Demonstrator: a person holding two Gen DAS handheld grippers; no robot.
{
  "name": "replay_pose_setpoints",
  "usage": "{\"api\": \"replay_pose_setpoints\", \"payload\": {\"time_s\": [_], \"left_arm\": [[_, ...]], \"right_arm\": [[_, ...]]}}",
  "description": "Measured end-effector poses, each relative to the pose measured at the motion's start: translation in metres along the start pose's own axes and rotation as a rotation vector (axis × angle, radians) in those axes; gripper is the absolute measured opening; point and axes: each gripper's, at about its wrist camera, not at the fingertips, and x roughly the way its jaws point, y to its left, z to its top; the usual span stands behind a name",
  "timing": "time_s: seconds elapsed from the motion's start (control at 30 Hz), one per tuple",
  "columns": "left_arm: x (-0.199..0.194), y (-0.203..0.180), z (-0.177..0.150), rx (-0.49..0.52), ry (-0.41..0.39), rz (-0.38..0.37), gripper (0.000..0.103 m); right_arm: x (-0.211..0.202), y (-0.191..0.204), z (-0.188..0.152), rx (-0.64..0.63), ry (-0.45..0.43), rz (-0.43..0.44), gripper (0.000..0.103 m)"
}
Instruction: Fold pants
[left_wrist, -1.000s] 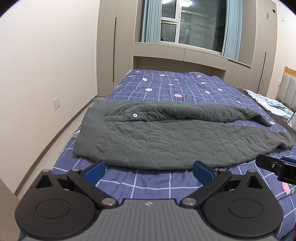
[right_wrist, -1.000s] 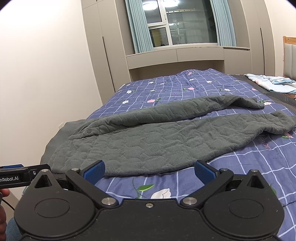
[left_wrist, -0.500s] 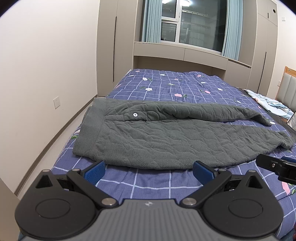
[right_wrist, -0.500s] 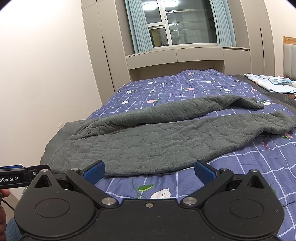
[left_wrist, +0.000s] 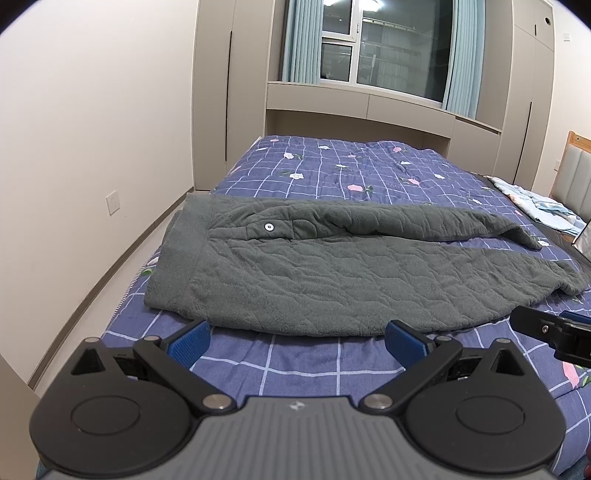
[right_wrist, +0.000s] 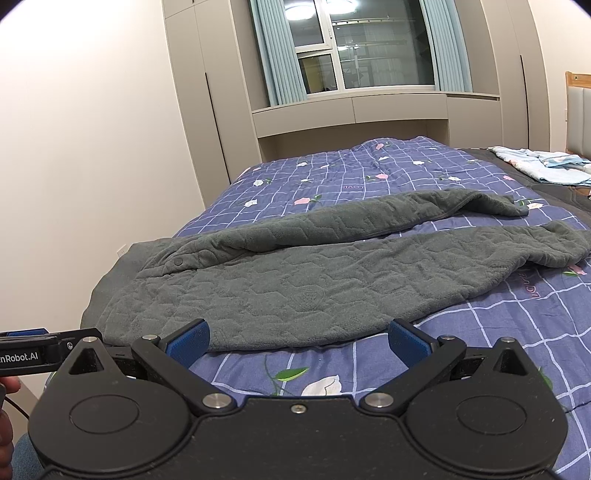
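Grey quilted fleece pants (left_wrist: 332, 269) (right_wrist: 314, 284) lie flat across the bed, waistband at the left edge, both legs stretching right, the far leg slightly apart from the near one. A white snap button (left_wrist: 269, 227) marks the waist. My left gripper (left_wrist: 297, 338) hovers open just short of the pants' near edge, nothing between its blue pads. My right gripper (right_wrist: 299, 338) is open too, its left pad over the near hem. Each view catches part of the other gripper at its side.
The bed carries a purple checked floral quilt (left_wrist: 351, 173). Light blue clothes (right_wrist: 543, 162) lie at the far right by the headboard (left_wrist: 576, 177). A wall and floor strip run along the left; wardrobes and a curtained window (left_wrist: 380, 48) stand behind.
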Motion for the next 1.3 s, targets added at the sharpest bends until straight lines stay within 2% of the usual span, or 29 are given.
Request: {"api": "replay_pose_setpoints", "payload": {"time_s": [0.7,0.93,1.1,1.3], "left_arm": [[0.012,0.005,0.0,-0.019,0.051,-0.007,0.103],[0.026,0.01,0.0,-0.06,0.144,-0.046,0.103],[0.035,0.011,0.002,-0.071,0.192,-0.023,0.103],[0.05,0.019,0.014,-0.118,0.267,0.018,0.103]], "right_arm": [[0.006,0.0,-0.002,-0.001,0.023,0.002,0.103],[0.016,0.001,-0.003,-0.01,0.073,0.0,0.103],[0.026,0.001,0.003,-0.014,0.106,-0.002,0.103],[0.042,-0.001,0.013,-0.001,0.15,0.042,0.103]]}}
